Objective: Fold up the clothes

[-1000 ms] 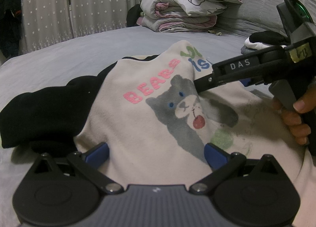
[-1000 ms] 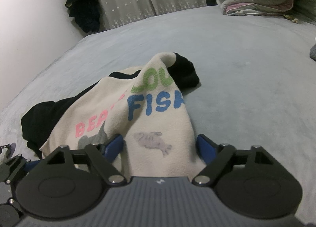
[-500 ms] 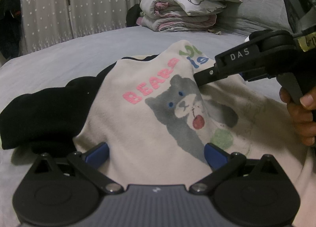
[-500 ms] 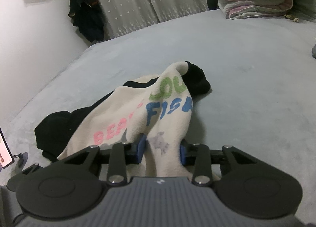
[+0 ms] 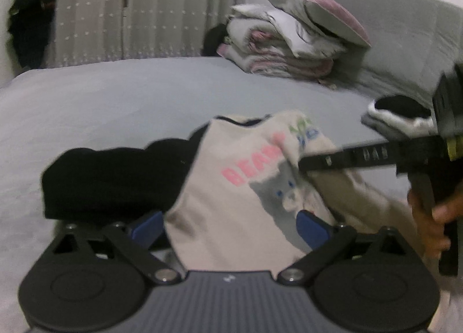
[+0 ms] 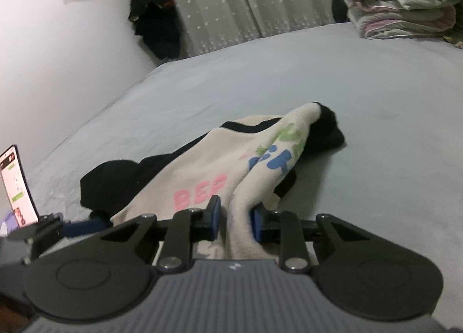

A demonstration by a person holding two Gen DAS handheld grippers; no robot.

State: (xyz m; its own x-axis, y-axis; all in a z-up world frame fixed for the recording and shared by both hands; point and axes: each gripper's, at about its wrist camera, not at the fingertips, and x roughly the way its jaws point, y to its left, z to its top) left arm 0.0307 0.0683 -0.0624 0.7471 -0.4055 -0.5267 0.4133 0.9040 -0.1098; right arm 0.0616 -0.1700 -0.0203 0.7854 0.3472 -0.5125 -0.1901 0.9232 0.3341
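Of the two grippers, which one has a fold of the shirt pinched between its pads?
The right gripper: its jaws are closing on a bunched ridge of the shirt. The left gripper stands wide, cloth lying loose between its pads.

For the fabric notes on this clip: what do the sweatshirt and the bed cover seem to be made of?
Sweatshirt: looks like soft fleece or brushed knit, matte cream with black sleeves; it bunches in thick, rounded folds, and the coloured letters look printed on. Bed cover: seemingly a smooth, matte grey woven sheet, lying flat with faint wrinkles. The blur leaves the weave of both unclear.
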